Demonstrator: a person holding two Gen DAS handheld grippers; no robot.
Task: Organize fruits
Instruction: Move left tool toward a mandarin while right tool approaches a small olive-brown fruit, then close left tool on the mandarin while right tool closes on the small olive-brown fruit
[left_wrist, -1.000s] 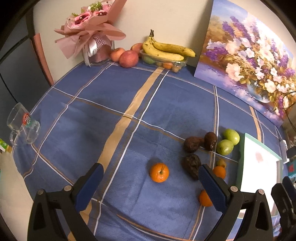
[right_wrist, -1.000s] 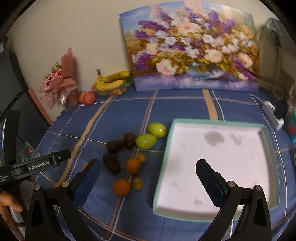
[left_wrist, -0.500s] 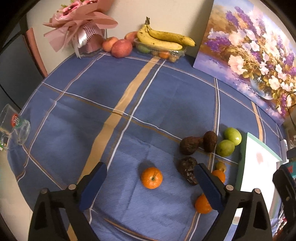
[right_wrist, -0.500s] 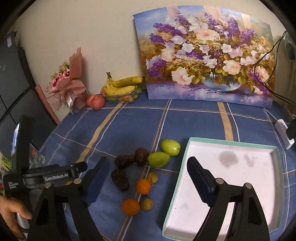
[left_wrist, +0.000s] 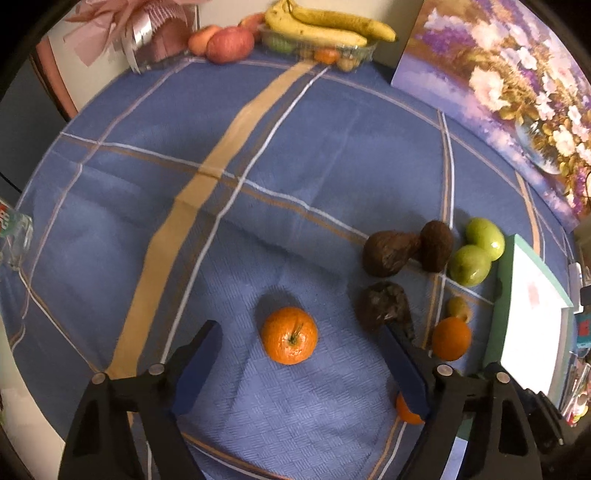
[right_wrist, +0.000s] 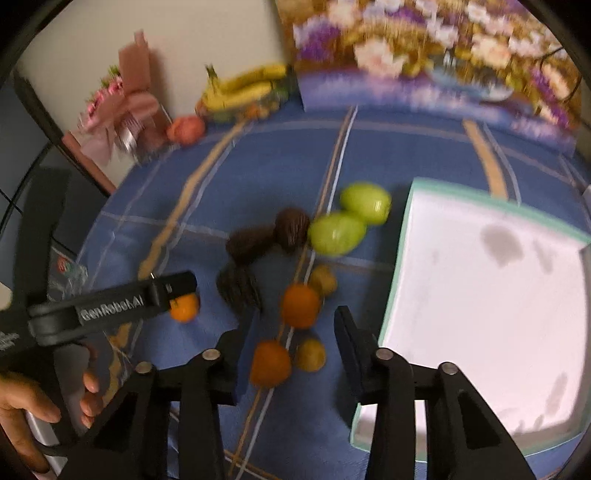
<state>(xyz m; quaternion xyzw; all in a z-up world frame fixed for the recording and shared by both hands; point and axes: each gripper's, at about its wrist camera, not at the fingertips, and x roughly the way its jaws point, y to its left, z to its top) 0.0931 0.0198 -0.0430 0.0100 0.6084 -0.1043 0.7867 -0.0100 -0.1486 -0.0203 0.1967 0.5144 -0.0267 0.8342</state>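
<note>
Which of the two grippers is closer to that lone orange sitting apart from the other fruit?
The left gripper. The lone orange sits between its open fingers. The right gripper is over by the fruit cluster near the tray, off to the orange's right.

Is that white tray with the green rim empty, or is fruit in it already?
Empty. The white tray with the green rim shows only bare white floor with grey stains; the fruit lies on the blue cloth beside it.
</note>
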